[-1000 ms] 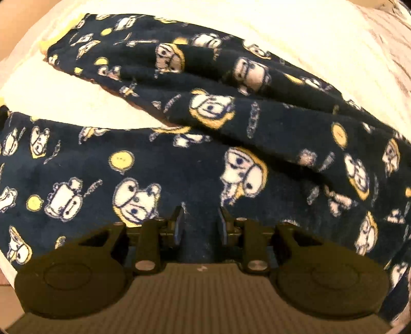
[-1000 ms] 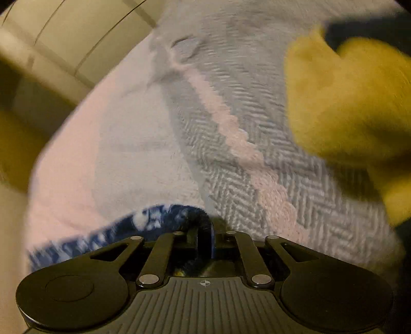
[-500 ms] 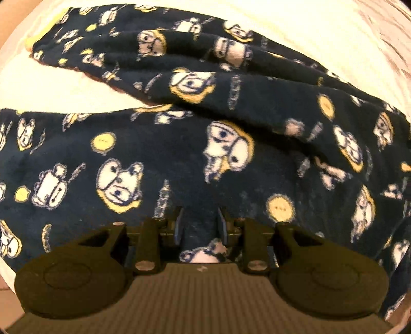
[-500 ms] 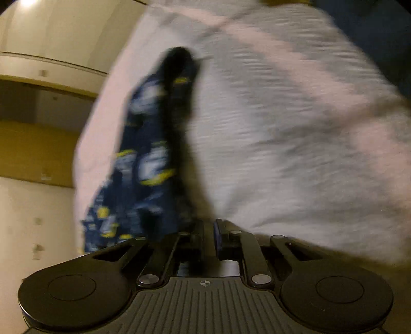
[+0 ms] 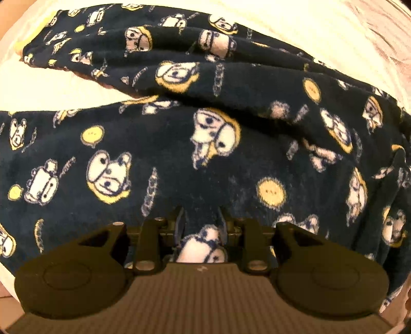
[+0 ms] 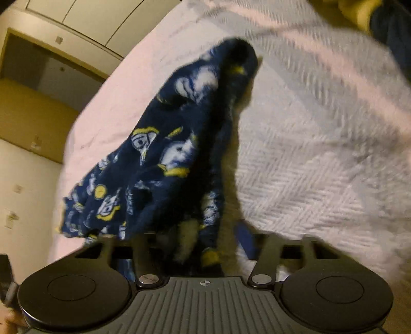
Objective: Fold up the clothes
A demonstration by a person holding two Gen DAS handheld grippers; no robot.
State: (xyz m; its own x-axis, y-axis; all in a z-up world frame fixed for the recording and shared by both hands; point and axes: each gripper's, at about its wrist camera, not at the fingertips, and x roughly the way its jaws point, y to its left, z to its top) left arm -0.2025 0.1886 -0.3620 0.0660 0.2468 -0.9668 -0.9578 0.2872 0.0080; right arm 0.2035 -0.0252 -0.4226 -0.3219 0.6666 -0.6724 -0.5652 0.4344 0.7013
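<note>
A navy fleece pajama garment [image 5: 231,128] printed with white and yellow cartoon figures lies in folds across the bed. My left gripper [image 5: 201,218] points steeply down and is shut on a pinched fold of it. In the right wrist view, cloth of the same print [image 6: 159,154] hangs in a bunch over the left finger of my right gripper [image 6: 195,236]. A strip of it runs down between the jaws. Those jaws stand apart and are closing. The blue right pad [image 6: 244,239] is clear of the cloth, and the left fingertip is hidden under it.
A white sheet [image 5: 282,30] shows beyond the garment in the left wrist view. The right wrist view has a white herringbone bedspread [image 6: 308,179] on the right and something yellow [image 6: 354,12] at the top edge. The bed's edge, a wall and a doorway [image 6: 38,115] lie to the left.
My right gripper swept sideways over the bedspread, and the printed cloth now hangs bunched in front of it. Its jaws stand wider apart than before. My left gripper kept its grip and barely moved.
</note>
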